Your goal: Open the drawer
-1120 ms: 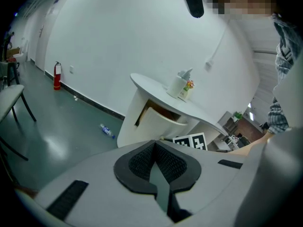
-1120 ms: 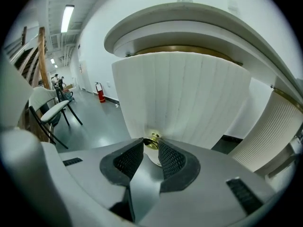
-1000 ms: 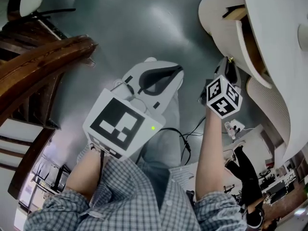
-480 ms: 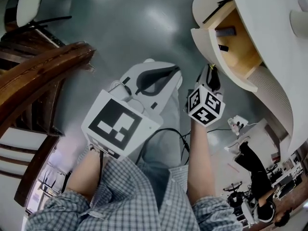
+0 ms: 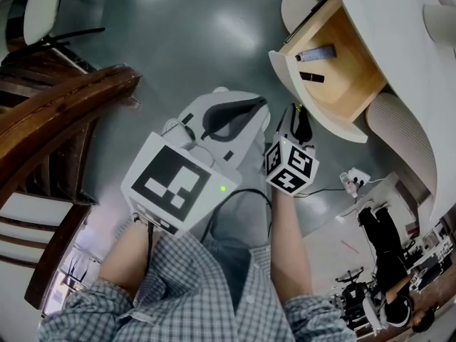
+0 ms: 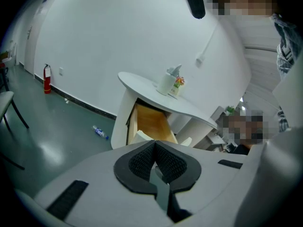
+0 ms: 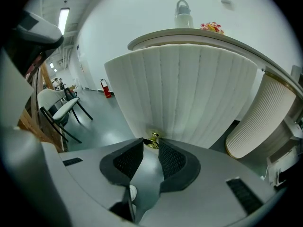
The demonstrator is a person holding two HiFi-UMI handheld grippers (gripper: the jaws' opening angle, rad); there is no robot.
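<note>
The curved white ribbed drawer front (image 7: 189, 93) fills the right gripper view. My right gripper (image 7: 151, 142) is shut on the small brass knob (image 7: 152, 139), with one pad on each side of it. In the head view the drawer (image 5: 303, 91) stands pulled out of the round white cabinet (image 5: 399, 27). Its wooden inside shows a grey bar (image 5: 317, 53) and a small dark piece (image 5: 311, 77). The right gripper (image 5: 296, 112) sits at the drawer's front. My left gripper (image 5: 239, 114) hangs to the left, away from the drawer, with its pads (image 6: 142, 160) together and nothing between them.
A wooden stair rail (image 5: 57, 105) and a white chair (image 5: 39, 6) stand at the left. A plastic bottle (image 6: 100, 132) lies on the grey floor. A kettle (image 7: 182, 14) and flowers (image 7: 211, 27) sit on the cabinet top. A ribbed white cylinder (image 7: 258, 117) stands at the right.
The drawer has slid out towards me with my right gripper on its knob, and its wooden inside now shows. The left gripper has stayed in place.
</note>
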